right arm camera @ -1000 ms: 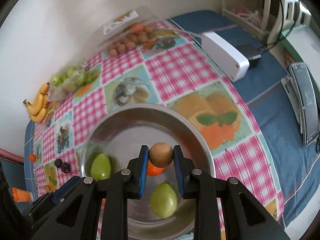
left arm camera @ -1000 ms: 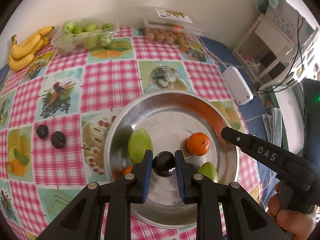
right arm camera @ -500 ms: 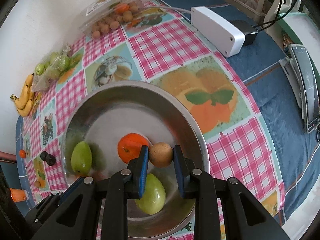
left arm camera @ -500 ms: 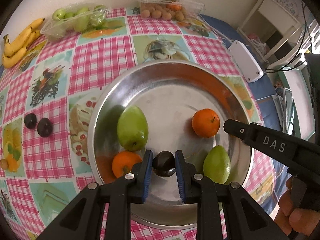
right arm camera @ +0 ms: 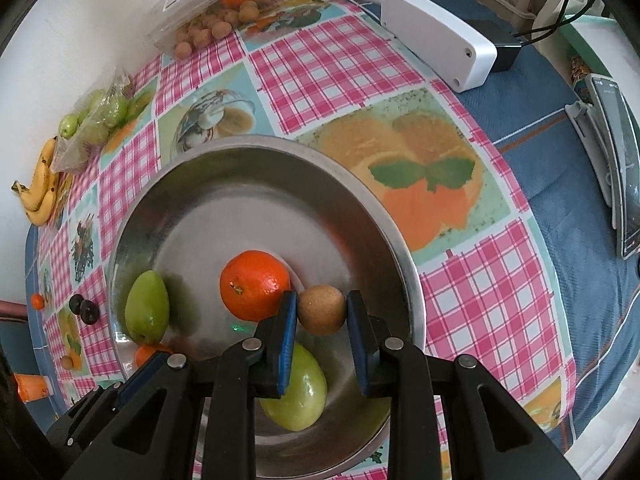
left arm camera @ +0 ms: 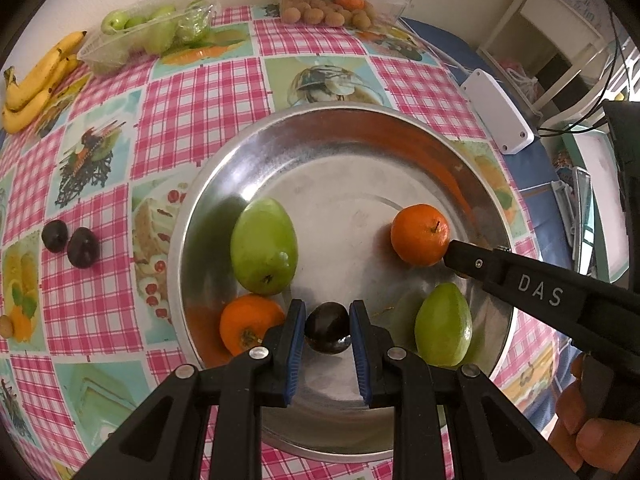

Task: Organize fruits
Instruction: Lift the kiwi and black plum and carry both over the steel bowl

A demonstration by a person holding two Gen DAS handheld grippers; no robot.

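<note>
Both grippers hang over the steel bowl (left arm camera: 208, 216), pointing steeply down. Left gripper (left arm camera: 327, 326) has its jaws clamped on a dark plum (left arm camera: 327, 327), low over the bowl floor at about 6 o'clock in the left wrist view. Right gripper (right arm camera: 321, 311) has its jaws clamped on a small brown round fruit (right arm camera: 322, 309), just beside the orange (right arm camera: 254, 284) that sits at its 9 o'clock.

Inside the bowl, left wrist view: 1 green mango (left arm camera: 264, 251) at 9 o'clock, a second orange (left arm camera: 250, 322) at 7 o'clock touching the left jaw's outer side, 1 more green mango (left arm camera: 442, 330) at 4 o'clock, the first orange at 3 o'clock.

On the checked counter (left arm camera: 200, 92): 2 loose dark plums (left arm camera: 71, 242) at 9 o'clock of the bowl, bananas (left arm camera: 36, 80) at 10 o'clock, a tray of green fruit (left arm camera: 152, 34) at 11 o'clock, a clear box of small brown fruit (left arm camera: 340, 10) at 12 o'clock, a white box (left arm camera: 498, 114) at 2 o'clock. A hand (left arm camera: 588, 428) shows at bottom right.
</note>
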